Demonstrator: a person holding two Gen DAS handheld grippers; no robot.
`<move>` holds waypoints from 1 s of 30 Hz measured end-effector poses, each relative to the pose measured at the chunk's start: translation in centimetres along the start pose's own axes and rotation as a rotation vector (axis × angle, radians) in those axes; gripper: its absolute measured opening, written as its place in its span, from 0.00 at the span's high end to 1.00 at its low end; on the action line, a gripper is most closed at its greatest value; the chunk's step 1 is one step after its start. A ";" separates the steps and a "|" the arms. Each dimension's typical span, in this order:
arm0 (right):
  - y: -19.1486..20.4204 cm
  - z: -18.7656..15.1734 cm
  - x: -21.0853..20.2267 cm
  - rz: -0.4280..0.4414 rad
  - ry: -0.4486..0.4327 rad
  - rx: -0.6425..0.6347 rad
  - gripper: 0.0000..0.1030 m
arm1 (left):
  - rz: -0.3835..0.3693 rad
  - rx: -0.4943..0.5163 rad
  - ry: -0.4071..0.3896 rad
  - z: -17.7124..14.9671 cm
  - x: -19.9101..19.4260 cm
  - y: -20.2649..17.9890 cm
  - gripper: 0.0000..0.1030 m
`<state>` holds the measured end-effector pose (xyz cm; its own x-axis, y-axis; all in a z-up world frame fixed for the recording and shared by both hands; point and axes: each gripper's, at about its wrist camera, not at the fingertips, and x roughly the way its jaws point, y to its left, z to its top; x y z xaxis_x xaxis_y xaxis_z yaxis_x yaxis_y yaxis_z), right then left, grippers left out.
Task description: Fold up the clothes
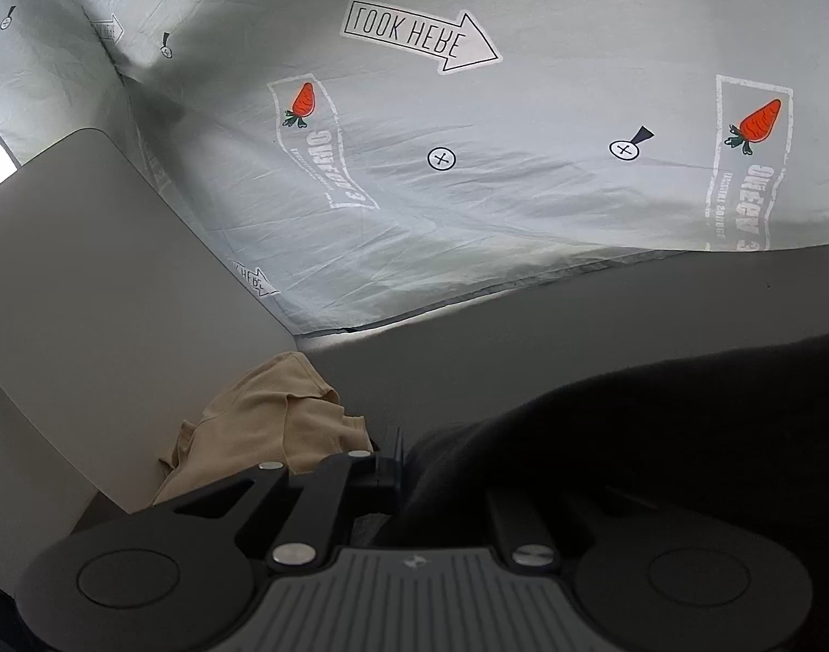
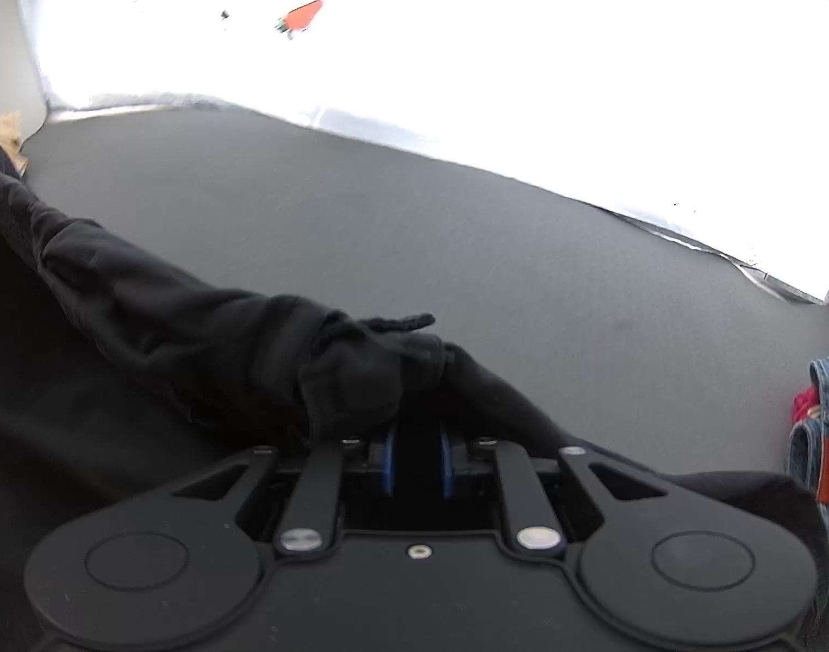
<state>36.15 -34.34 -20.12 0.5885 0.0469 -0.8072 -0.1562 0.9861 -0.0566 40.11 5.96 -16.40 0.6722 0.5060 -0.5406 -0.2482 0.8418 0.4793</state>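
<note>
Black garment [image 2: 207,337] lies bunched on the dark grey table [image 2: 468,250], a long rolled fold running from the left edge toward the right gripper [image 2: 417,459]. Cloth is heaped right against the blue pads [image 2: 386,456] and dark fabric fills the narrow gap between them, so the right claw reads as narrow and pinching the black garment, though the contact itself is in shadow.

Left gripper [image 1: 409,467]: one finger [image 1: 390,462] shows, the other is buried under the black garment [image 1: 631,434], which drapes over that side of the tool. Jaws look close together; whether cloth is actually clamped, cannot tell.

Tan garment [image 1: 273,418] sits crumpled just beside the left gripper, against a pale panel [image 1: 77,282] at the table's left side. Jeans [image 2: 827,434] with something red [image 2: 805,405] sit at the table's right edge, apart from the black one. Printed sheet [image 1: 468,163] with carrots and arrows hangs behind the table's far edge; blown out white in the right view.

Step, by my read: both claws on the black garment, early on, picking it up or spreading it; no neat fold made yet. Next move calls for lifting and pulling the two grips apart to flatten the cloth on the bare table middle, keeping clear of the tan one.
</note>
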 end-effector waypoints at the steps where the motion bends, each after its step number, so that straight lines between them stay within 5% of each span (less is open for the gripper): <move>1: -1.5 1.6 1.3 -0.026 -0.016 0.080 0.83 | -0.014 0.007 0.008 0.6 1.5 -1.0 0.77; 5: -6.3 5.9 5.9 -0.227 0.027 0.379 0.75 | -0.088 0.037 0.175 2.0 8.6 -5.2 0.71; 7: -6.1 6.6 5.5 -0.249 -0.003 0.392 0.75 | -0.131 0.022 0.204 1.9 9.2 -4.7 0.65; 8: -5.2 6.4 4.6 -0.230 -0.027 0.376 0.63 | -0.147 0.003 0.190 1.7 9.0 -4.1 0.57; 9: -4.3 5.9 3.9 -0.208 -0.039 0.350 0.50 | -0.160 -0.014 0.175 1.4 8.7 -3.4 0.36; 10: -3.0 5.3 3.2 -0.190 -0.043 0.309 0.48 | -0.153 -0.027 0.158 0.8 8.1 -2.5 0.20; 15: 3.9 -0.8 1.1 -0.133 0.034 0.134 0.45 | -0.082 -0.095 0.214 -3.6 5.7 1.8 0.19; 20: 7.8 -4.1 1.3 -0.038 0.154 0.130 0.45 | -0.203 -0.369 0.372 -9.2 4.8 5.1 0.19; 22: 9.2 -4.1 1.3 0.007 0.165 0.099 0.45 | -0.302 -0.510 0.395 -11.0 4.9 5.7 0.26; 24: 10.6 -3.6 0.8 0.043 0.153 0.053 0.45 | -0.374 -0.626 0.394 -11.8 5.6 6.0 0.47; 27: 11.6 -2.3 0.7 0.081 0.128 0.024 0.45 | -0.299 -0.733 0.404 -11.7 5.9 6.5 0.87; 30: 11.8 -1.4 0.5 0.092 0.106 0.038 0.45 | -0.260 -0.772 0.359 -10.9 4.1 7.5 0.96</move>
<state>33.51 -22.86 -21.97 0.4859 0.1220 -0.8654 -0.1743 0.9838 0.0408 33.37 16.42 -22.58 0.5457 0.2006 -0.8136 -0.6065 0.7645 -0.2184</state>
